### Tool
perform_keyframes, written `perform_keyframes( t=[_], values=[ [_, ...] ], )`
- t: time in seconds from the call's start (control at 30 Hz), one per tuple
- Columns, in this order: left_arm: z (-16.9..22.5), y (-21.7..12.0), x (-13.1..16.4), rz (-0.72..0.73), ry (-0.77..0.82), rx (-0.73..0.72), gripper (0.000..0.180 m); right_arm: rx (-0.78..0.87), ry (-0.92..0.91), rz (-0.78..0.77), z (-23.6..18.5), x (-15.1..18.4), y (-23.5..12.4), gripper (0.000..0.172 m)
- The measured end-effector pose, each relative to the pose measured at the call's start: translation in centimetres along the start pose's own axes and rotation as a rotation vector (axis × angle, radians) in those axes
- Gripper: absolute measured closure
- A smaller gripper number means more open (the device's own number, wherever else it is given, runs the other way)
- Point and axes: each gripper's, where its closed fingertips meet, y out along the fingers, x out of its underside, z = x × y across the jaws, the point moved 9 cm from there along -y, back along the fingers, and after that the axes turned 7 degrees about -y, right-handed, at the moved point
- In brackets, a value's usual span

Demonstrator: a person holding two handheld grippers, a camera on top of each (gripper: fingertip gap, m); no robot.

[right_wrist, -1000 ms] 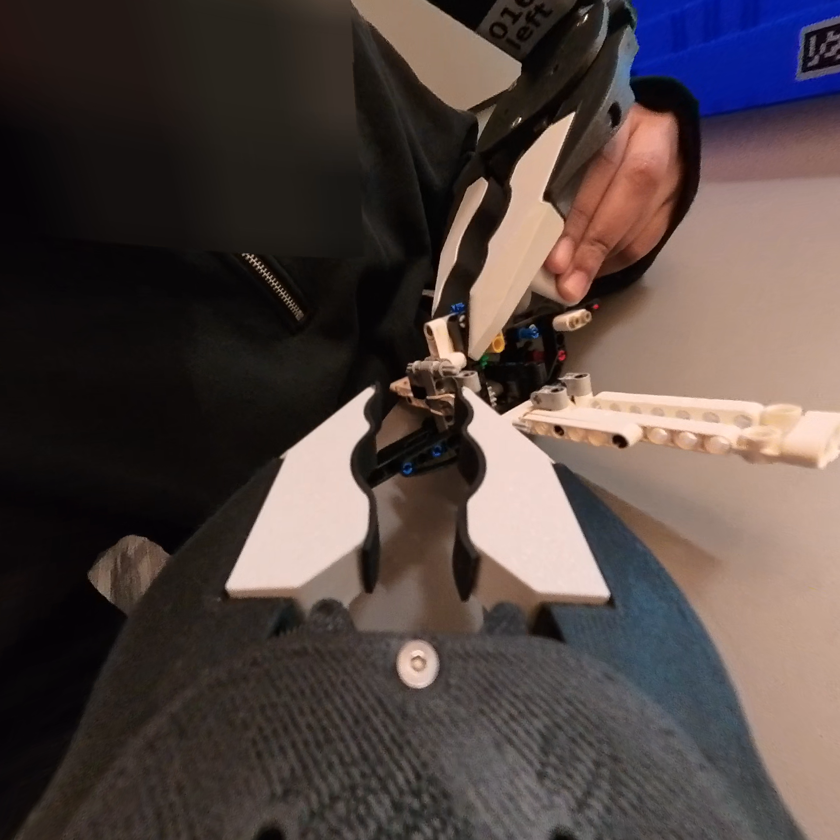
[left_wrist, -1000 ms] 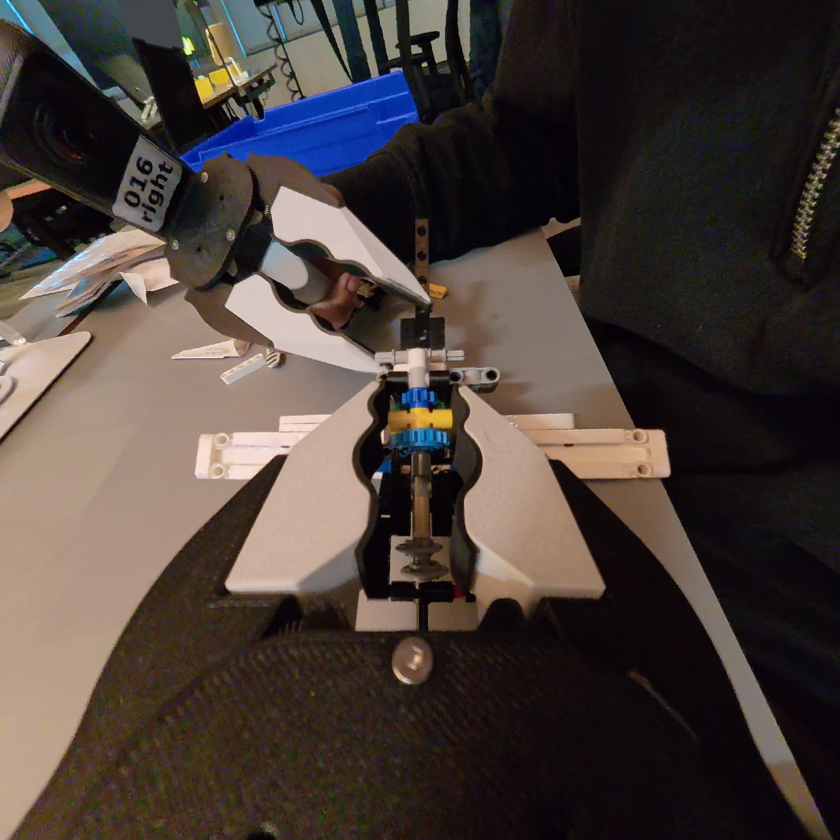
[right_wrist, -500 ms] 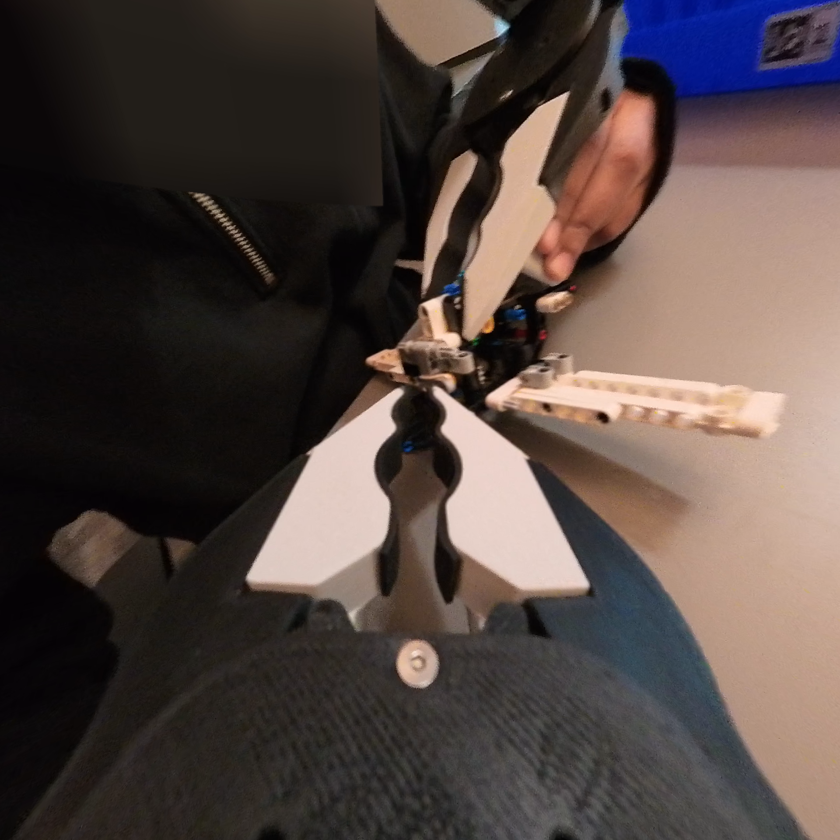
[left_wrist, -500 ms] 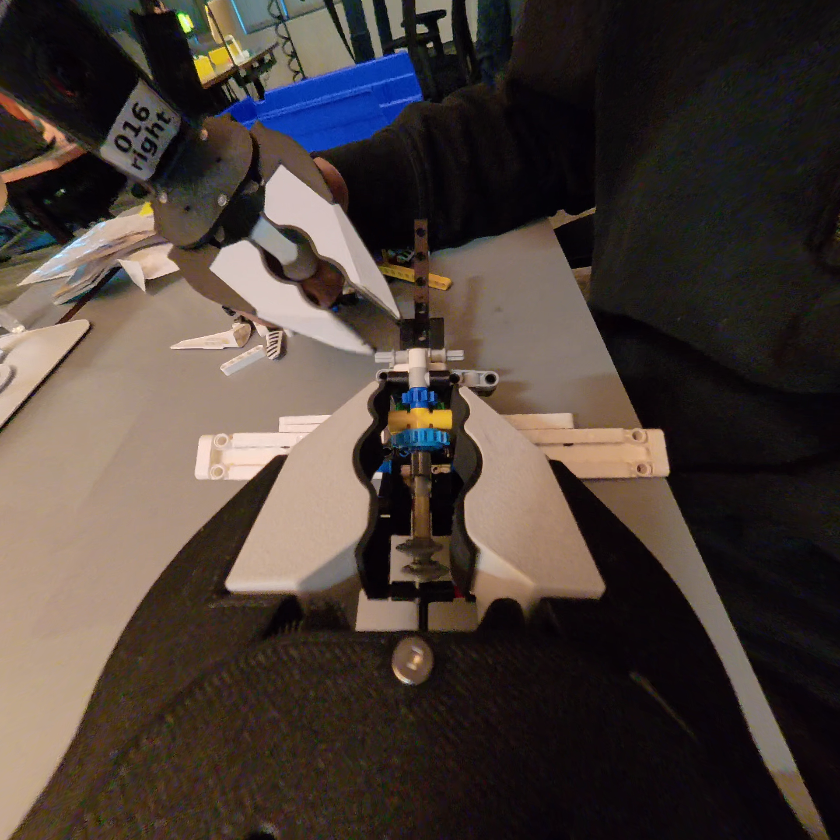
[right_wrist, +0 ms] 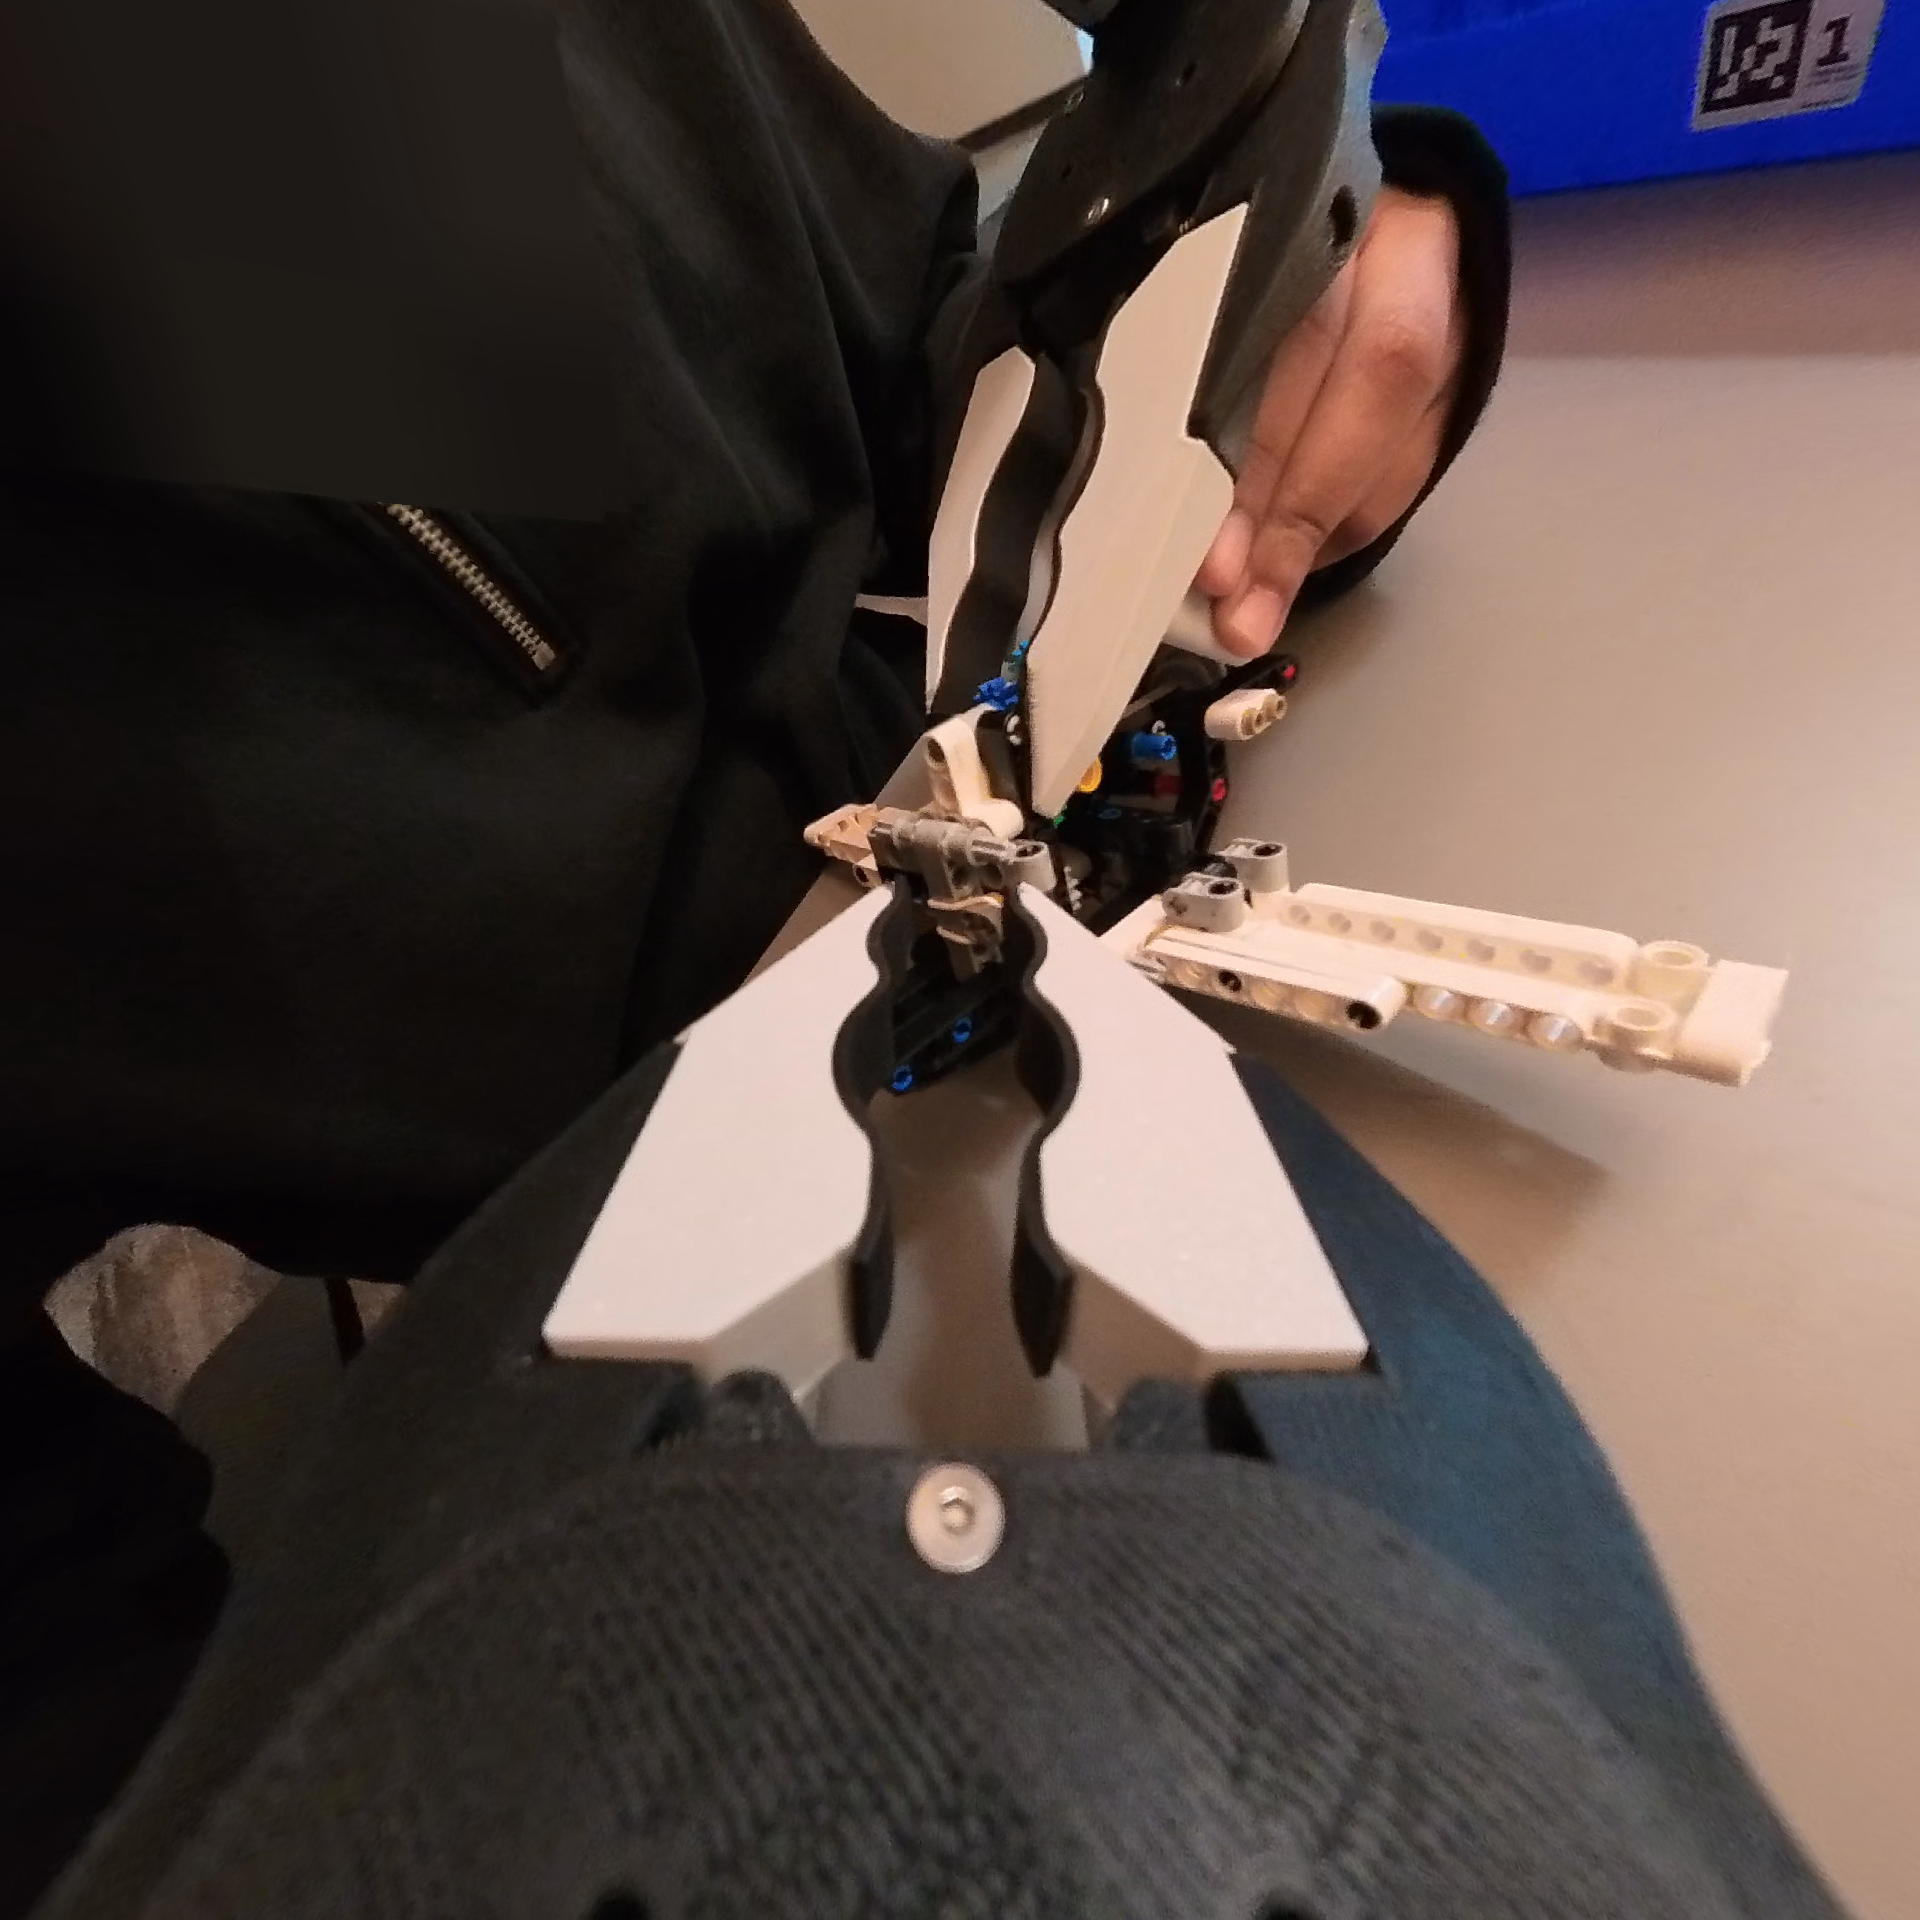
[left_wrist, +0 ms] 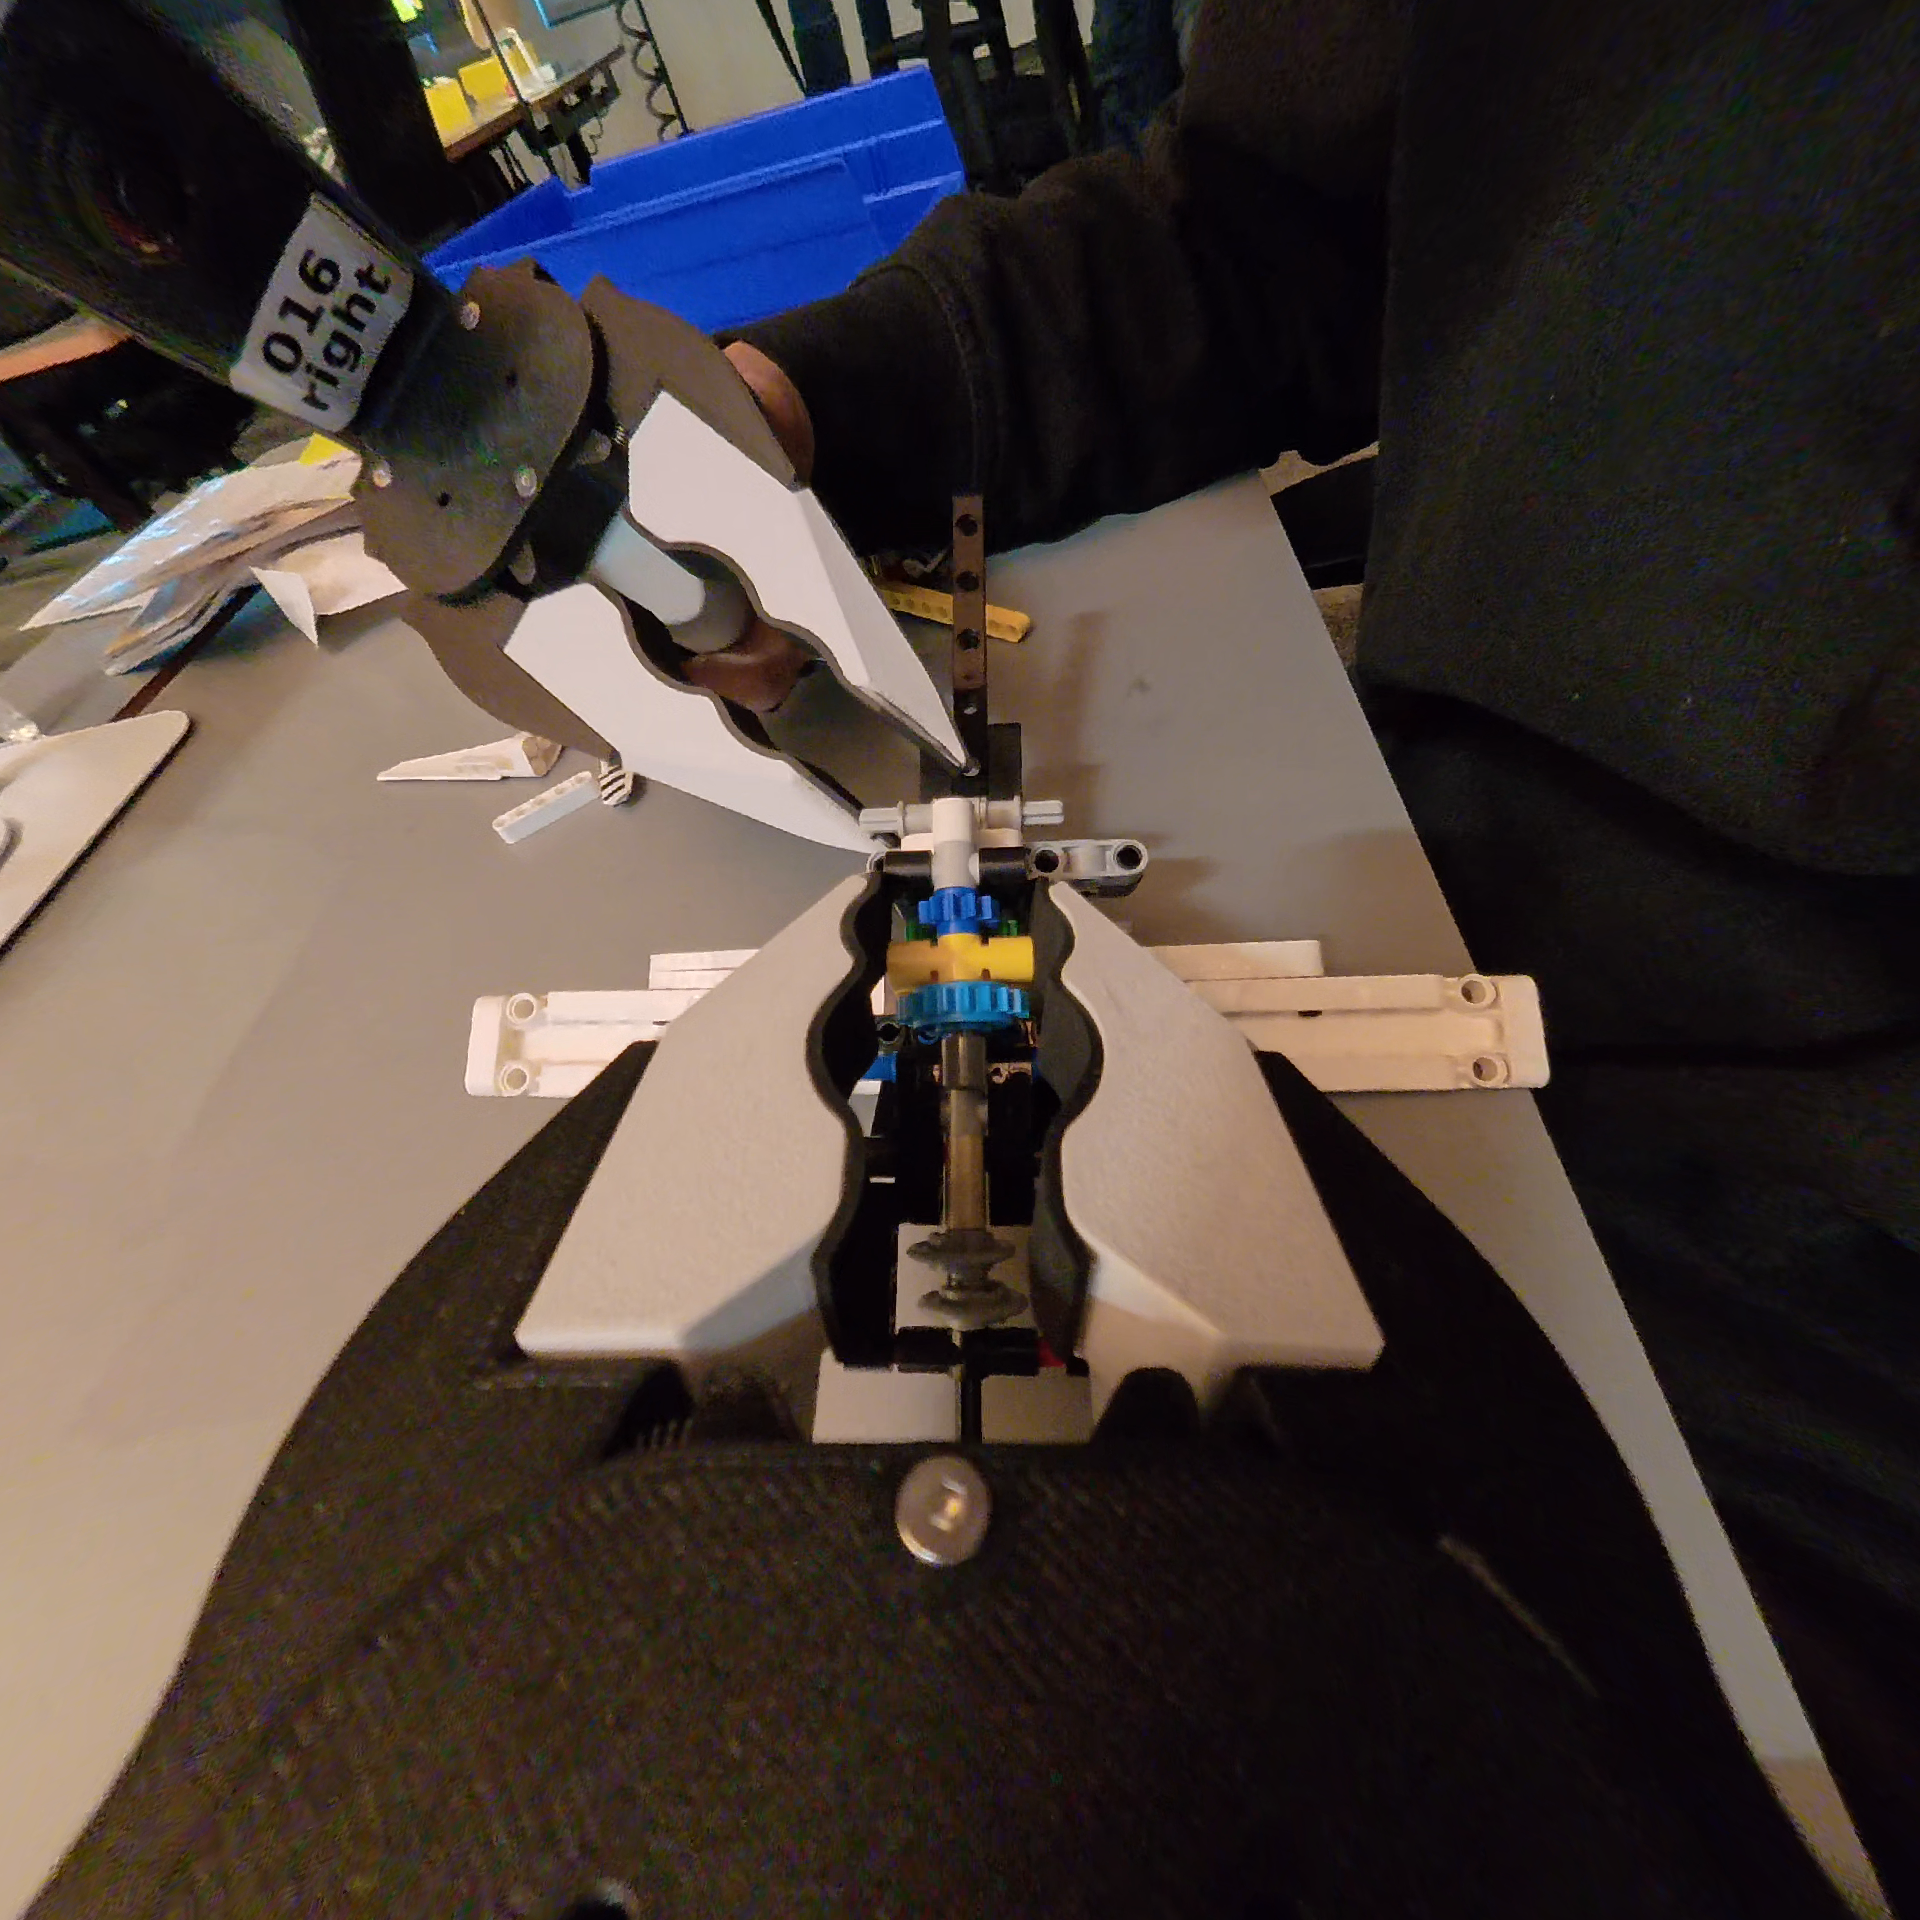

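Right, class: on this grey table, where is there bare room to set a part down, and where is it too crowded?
Bare table lies left of the white beams, below the loose white pieces. More bare surface lies beyond the white beams, before the blue bin. It is crowded where the left gripper clamps the brick model and the right gripper noses in.

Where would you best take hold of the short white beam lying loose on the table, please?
I'd grip the short white beam across its long sides at mid-length, from straight above: it lies flat and slanted on the table, both flanks free, while a striped piece crowds its far end.
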Motion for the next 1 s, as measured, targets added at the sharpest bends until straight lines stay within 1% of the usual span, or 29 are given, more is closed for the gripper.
perform_keyframes(
  t=[0.3, 0.47, 0.57, 0.6, 0.67, 0.83, 1.0],
  values=[
    [0.0, 0.2, 0.1, -0.026, 0.001, 0.003, 0.156, 0.009, 0.019, -0.029, 0.2, 0.3, 0.2, 0.159],
    [0.1, 0.6, 0.2, -0.062, 0.000, 0.009, 0.157, 0.055, -0.029, -0.103, 0.0, 0.4, 0.5, 0.163],
    [0.1, 0.7, 0.3, -0.076, 0.000, 0.009, 0.157, 0.075, -0.058, -0.131, -0.1, 0.6, 0.7, 0.162],
    [0.1, 0.8, 0.3, -0.089, -0.001, 0.007, 0.157, 0.086, -0.061, -0.143, 0.0, 0.7, 0.9, 0.159],
    [0.1, 0.9, 0.3, -0.094, -0.004, 0.014, 0.157, 0.094, -0.062, -0.166, 0.1, 0.9, 1.1, 0.162],
    [0.0, 0.9, 0.4, -0.098, -0.012, 0.001, 0.157, 0.097, -0.034, -0.157, 0.3, 0.9, 0.9, 0.162],
    [0.0, 0.9, 0.4, -0.100, -0.015, 0.004, 0.157, 0.113, -0.053, -0.178, 0.2, 0.8, 0.9, 0.165]
  ],
)
